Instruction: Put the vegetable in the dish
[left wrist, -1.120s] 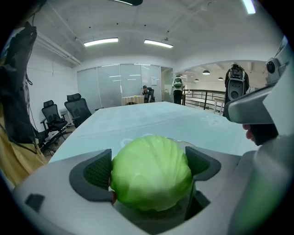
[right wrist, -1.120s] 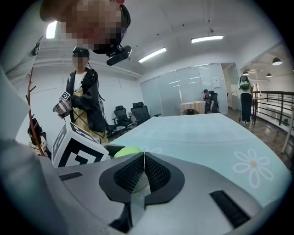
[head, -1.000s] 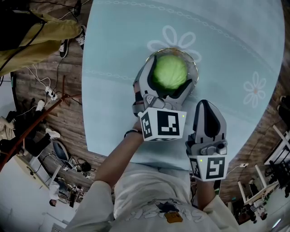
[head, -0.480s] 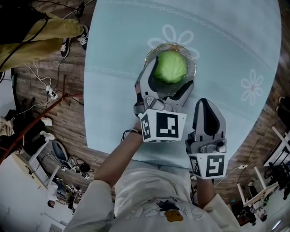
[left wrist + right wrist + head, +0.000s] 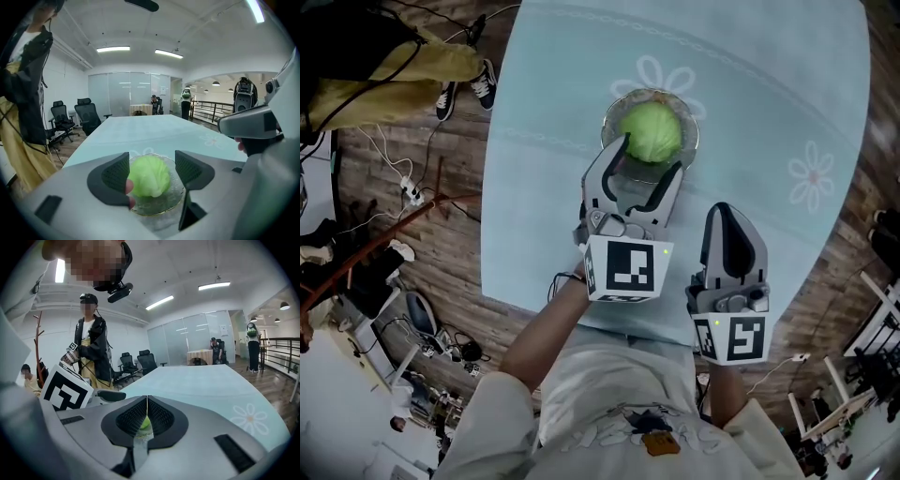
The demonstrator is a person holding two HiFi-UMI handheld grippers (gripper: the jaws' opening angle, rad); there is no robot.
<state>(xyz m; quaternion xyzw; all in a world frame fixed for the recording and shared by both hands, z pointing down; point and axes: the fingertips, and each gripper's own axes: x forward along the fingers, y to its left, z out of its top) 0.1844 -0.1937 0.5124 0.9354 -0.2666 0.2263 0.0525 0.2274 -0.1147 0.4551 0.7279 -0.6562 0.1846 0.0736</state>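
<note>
cabbage is in the dish, now back away softly

the cabbage (image 5: 652,132) sits in the middle of the glass dish (image 5: 687,111), round and green, on the light blue table (image 5: 769,75). it looks like the job is nearly done.

your left gripper (image 5: 652,155) is right by the dish, on your side of it. its jaws are apart and have just been closing a bit, with nothing pinched between them. in the left gripper view you see the cabbage through the gap, past the pads, and they do not press on it.

your right gripper (image 5: 729,214) is off to the side, nearer the table edge. its jaws are tight together and hold nothing.

what i think is left is to take the left gripper away. pull it up and back toward you, slowly. keep both tips off the cabbage and off the dish rim, since a bump could roll the cabbage or slide the dish. let the right one wait where it is.
</note>
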